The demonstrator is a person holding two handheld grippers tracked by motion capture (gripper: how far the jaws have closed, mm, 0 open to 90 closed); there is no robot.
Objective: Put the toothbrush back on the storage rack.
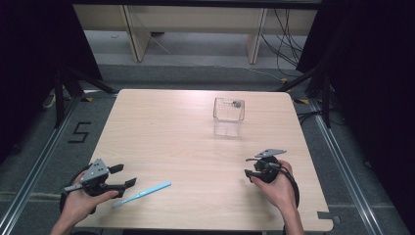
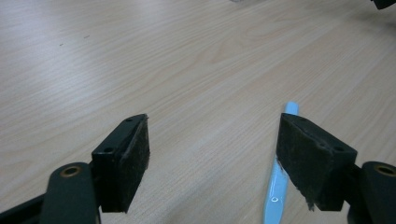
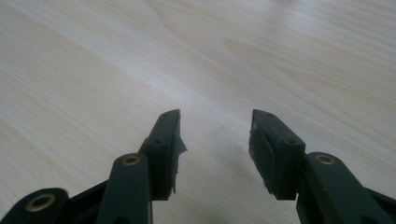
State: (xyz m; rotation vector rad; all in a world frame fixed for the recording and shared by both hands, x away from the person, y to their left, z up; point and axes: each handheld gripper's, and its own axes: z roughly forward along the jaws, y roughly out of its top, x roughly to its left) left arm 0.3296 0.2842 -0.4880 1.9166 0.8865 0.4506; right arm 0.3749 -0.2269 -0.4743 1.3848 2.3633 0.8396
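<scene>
A slim light blue stick (image 1: 142, 194), shaped like a toothbrush handle, lies flat near the table's front left. My left gripper (image 1: 123, 175) hovers open just left of it. In the left gripper view the stick (image 2: 279, 186) runs under the right-hand jaw, and the gripper (image 2: 212, 140) has nothing between its pads. A clear plastic box (image 1: 228, 115) stands at the far middle-right with a small dark item inside. My right gripper (image 1: 247, 166) is open low over bare wood at the front right. The right gripper view shows that gripper (image 3: 215, 135) holding nothing.
The light wooden table (image 1: 186, 147) has rounded corners and a notch at its front right edge. Dark curtains flank both sides. Beyond the far edge are a grey floor, cables and desk legs.
</scene>
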